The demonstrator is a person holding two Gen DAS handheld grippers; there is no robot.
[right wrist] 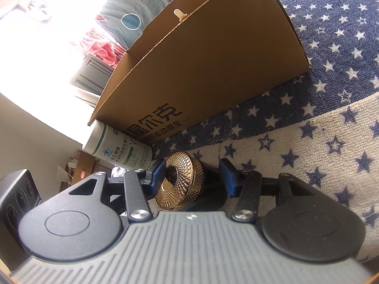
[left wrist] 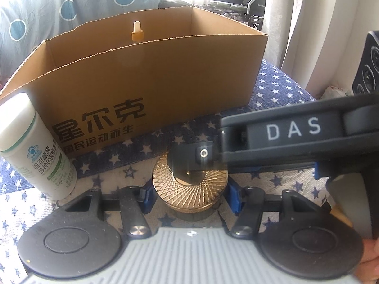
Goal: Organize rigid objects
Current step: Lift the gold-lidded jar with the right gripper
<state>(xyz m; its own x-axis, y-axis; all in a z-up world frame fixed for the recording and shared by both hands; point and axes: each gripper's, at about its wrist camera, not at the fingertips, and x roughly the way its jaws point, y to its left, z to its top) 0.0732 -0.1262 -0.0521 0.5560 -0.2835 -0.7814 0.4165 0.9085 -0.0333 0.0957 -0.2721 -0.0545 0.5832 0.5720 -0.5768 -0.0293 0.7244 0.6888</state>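
Observation:
A round gold jar with a patterned lid (left wrist: 189,189) stands on the star-patterned cloth between the blue pads of my left gripper (left wrist: 190,195); the pads sit at its sides, contact unclear. My right gripper (right wrist: 193,177) reaches in from the right, its black finger (left wrist: 189,158) over the lid; in the right wrist view the gold jar (right wrist: 180,182) lies between its open pads. A white vitamin bottle (left wrist: 35,151) stands at the left by a cardboard box (left wrist: 154,90). A dropper bottle's tip (left wrist: 136,32) shows inside the box.
The star-patterned cloth (left wrist: 279,90) covers the surface. A black speaker-like device (left wrist: 366,71) stands at the right. Patterned bedding (left wrist: 47,4) and a curtain lie behind the box. The box front wall is close behind the jar.

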